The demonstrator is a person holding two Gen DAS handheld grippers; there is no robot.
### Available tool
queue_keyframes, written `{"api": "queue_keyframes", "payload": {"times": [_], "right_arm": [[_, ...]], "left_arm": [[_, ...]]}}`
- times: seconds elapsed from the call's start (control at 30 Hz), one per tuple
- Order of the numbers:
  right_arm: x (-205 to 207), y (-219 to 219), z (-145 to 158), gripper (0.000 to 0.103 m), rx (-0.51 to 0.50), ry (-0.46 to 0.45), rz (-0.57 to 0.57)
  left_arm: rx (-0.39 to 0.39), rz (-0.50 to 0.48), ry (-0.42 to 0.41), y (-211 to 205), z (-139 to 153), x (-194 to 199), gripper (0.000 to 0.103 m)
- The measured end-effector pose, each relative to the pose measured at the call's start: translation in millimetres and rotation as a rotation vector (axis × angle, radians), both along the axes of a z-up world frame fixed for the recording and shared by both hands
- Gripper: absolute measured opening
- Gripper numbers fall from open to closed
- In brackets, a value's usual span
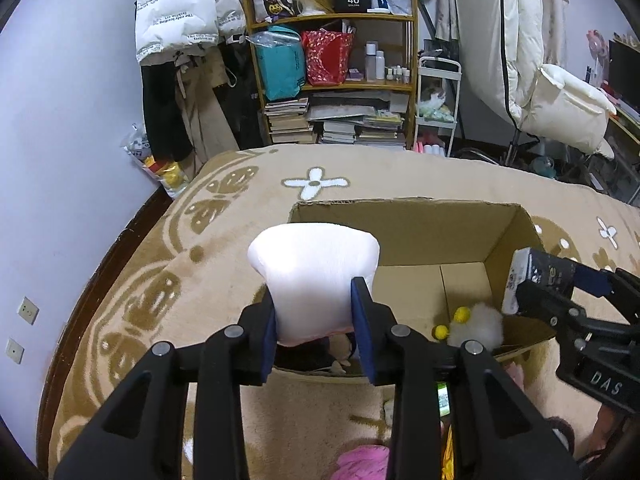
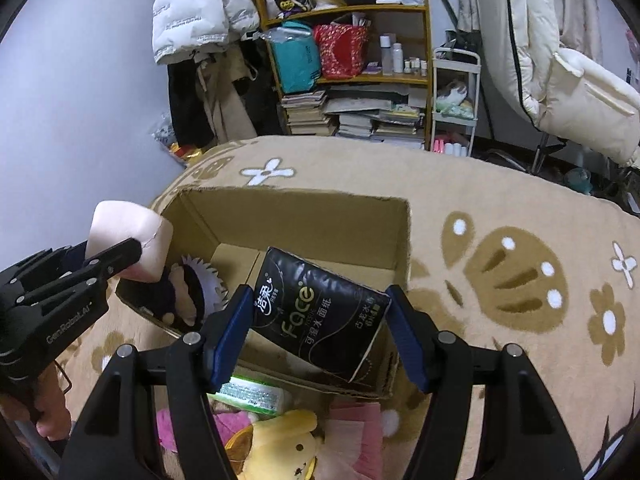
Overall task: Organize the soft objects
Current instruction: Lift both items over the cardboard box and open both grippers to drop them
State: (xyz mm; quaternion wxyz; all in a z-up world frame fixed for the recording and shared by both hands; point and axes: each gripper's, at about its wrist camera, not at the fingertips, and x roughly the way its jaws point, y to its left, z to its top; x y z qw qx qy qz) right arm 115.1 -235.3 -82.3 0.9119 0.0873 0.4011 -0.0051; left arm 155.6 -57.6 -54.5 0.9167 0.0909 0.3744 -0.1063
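Hovering over an open cardboard box [image 2: 304, 216] on a tan flowered blanket [image 2: 500, 208], the left gripper [image 1: 316, 316] squeezes a white cushion [image 1: 314, 272] above the box's left edge, while the right gripper [image 2: 320, 328] clamps a black tissue pack [image 2: 320, 312] over the box. A dark-haired doll [image 2: 188, 292] lies inside.

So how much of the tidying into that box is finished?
Partly. Already in the cardboard box: a dark doll and a white fluffy toy. In hand: the left gripper squeezes a pale pink cushion and the right gripper a black tissue pack, both over the box. Left: the yellow plush dog and pink plush items.
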Motion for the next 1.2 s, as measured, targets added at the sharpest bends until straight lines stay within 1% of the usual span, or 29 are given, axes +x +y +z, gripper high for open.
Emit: {"api": "queue_keyframes", "payload": {"times": [0.07, 0.17, 0.2, 0.3, 0.37, 0.4, 0.43, 0.47, 0.5, 0.53, 0.57, 0.63, 0.77, 0.83, 0.9, 1.13, 1.2], "right_arm": [[0.4, 0.2, -1.2, 0.071, -0.003, -0.002, 0.004], [4.1, 0.1, -2.7, 0.071, -0.015, -0.008, 0.016], [6.4, -0.9, -3.5, 0.071, -0.017, -0.003, 0.021], [9.1, -2.6, -4.4, 0.072, -0.017, -0.002, 0.025], [8.8, -6.4, -3.9, 0.074, -0.004, -0.001, 0.018], [7.4, -8.8, -2.7, 0.079, 0.001, -0.009, 0.003], [6.7, -11.5, -1.0, 0.088, 0.006, -0.018, -0.007], [5.6, -12.8, 0.5, 0.091, 0.007, -0.022, -0.011], [3.6, -12.7, 1.8, 0.094, 0.005, -0.027, -0.017], [1.5, -13.8, 3.8, 0.094, 0.007, -0.031, -0.018], [0.8, -14.4, 4.8, 0.094, 0.011, -0.030, -0.017], [-1.7, -16.7, 6.6, 0.100, 0.017, -0.019, -0.018], [-12.4, -18.1, 11.7, 0.101, 0.007, -0.025, -0.017], [-18.9, -19.6, 14.2, 0.101, 0.013, -0.027, -0.016], [-25.8, -21.5, 16.3, 0.101, 0.020, -0.029, -0.017], [-49.7, -26.3, 15.5, 0.101, 0.054, -0.010, -0.033], [-55.9, -26.4, 15.2, 0.101, 0.058, -0.004, -0.032]], "left_arm": [[-0.006, -0.002, 0.011, -0.4, -1.8, 1.2, 0.035], [-0.020, -0.028, 0.052, -2.2, -6.4, 3.3, 0.038], [-0.013, -0.027, 0.055, -3.3, -7.7, 3.6, 0.041], [0.011, -0.028, 0.058, -7.4, -10.8, 3.8, 0.043], [0.016, -0.025, 0.067, -7.8, -11.1, 3.8, 0.053], [0.018, -0.020, 0.066, -7.5, -10.5, 2.7, 0.060], [0.022, -0.015, 0.057, -6.8, -9.2, 1.6, 0.066], [0.026, -0.017, 0.045, -6.5, -7.2, -0.1, 0.068], [0.034, -0.018, 0.031, -7.0, -4.7, -2.2, 0.072], [0.040, -0.014, 0.025, -5.7, -3.5, -3.1, 0.076], [0.044, -0.011, 0.018, -5.4, -1.6, -4.0, 0.077], [0.041, -0.009, 0.011, -4.4, 1.7, -6.4, 0.082], [0.049, -0.002, 0.020, 0.1, 6.8, -10.7, 0.084], [0.048, 0.009, 0.017, 3.7, 10.8, -14.8, 0.089], [0.044, 0.023, 0.012, 8.2, 14.0, -20.3, 0.092], [0.008, 0.053, 0.033, 20.5, 20.8, -41.0, 0.092], [0.014, 0.054, 0.043, 20.6, 20.3, -45.3, 0.092]]}}
